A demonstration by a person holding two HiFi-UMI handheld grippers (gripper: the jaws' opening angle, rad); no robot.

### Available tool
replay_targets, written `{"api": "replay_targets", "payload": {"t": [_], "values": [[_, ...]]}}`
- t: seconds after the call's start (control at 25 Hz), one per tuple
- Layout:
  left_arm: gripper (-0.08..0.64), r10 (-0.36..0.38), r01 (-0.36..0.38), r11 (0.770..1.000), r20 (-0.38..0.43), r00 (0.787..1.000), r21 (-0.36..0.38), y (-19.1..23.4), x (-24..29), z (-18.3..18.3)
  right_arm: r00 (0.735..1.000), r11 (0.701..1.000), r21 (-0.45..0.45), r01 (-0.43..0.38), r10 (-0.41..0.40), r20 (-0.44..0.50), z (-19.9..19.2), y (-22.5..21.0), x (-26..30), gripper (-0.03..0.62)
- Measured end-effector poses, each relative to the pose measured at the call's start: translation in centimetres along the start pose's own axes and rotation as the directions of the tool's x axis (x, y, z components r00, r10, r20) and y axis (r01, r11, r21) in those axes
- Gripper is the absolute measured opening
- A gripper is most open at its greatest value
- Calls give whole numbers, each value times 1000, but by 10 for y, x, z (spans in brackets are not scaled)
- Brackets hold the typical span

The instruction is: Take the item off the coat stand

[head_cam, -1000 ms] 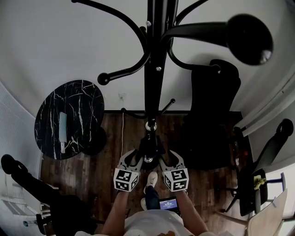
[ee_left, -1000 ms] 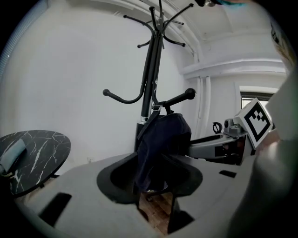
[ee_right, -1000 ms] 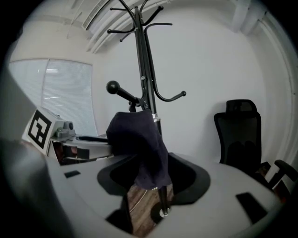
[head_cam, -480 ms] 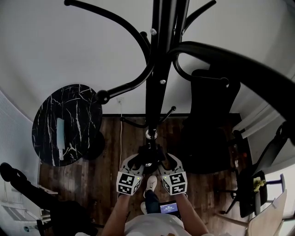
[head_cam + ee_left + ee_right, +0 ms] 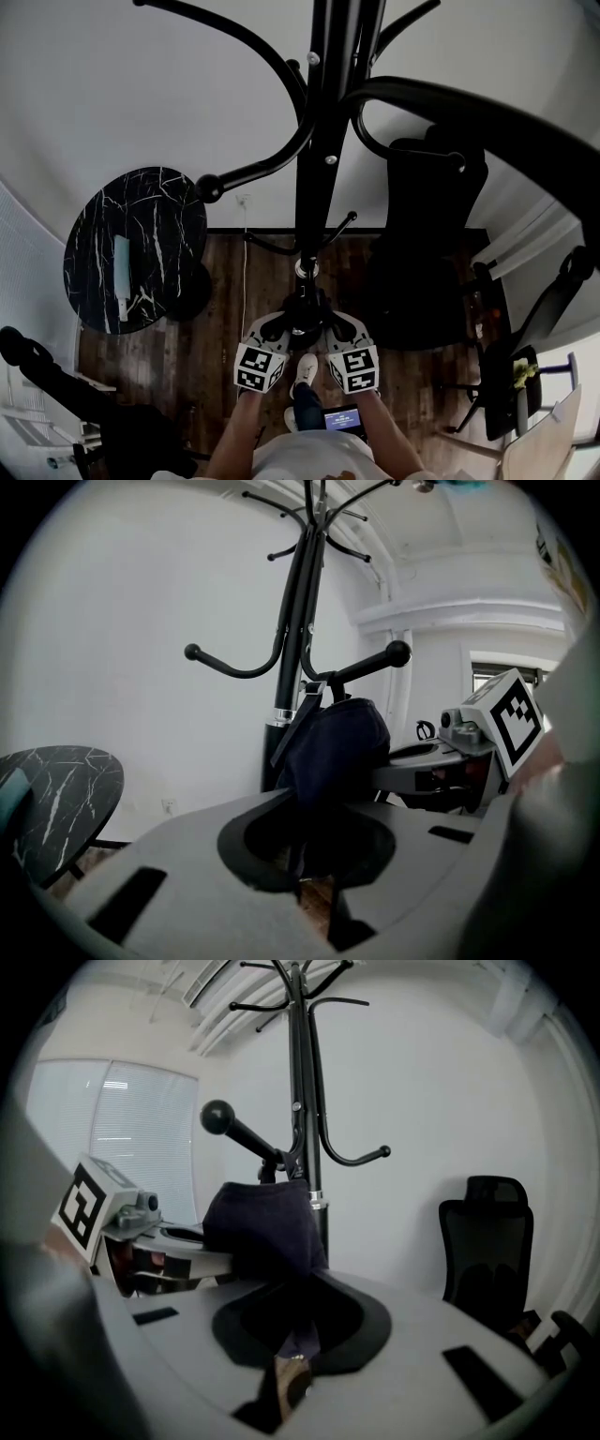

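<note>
The left gripper (image 5: 309, 883) and right gripper (image 5: 292, 1358) are closing their jaws on the dark bag (image 5: 336, 747) hanging on the black coat stand (image 5: 316, 169), pinching its fabric

Both bare forearms reach forward side by side, with the left gripper (image 5: 273, 327) and the right gripper (image 5: 343, 328) angled inward toward each other. Each gripper's jaws are closing from opposite sides, nearly together, and pinch the dark fabric item (image 5: 337, 744) between them.
</note>
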State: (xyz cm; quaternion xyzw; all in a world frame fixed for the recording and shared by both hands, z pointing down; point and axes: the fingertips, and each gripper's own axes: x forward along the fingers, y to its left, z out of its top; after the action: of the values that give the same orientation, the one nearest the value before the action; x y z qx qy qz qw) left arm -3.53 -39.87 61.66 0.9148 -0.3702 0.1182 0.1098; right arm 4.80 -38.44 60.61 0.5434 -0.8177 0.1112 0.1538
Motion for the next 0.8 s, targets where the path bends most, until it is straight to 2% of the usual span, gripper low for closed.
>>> {"api": "replay_targets", "payload": {"t": [0.8], "values": [[34,6,-6,1000,-1,1000,-19,-22,-27,0,1000,1000,-4,3,-3,-4,-2,11,-30,31]]}}
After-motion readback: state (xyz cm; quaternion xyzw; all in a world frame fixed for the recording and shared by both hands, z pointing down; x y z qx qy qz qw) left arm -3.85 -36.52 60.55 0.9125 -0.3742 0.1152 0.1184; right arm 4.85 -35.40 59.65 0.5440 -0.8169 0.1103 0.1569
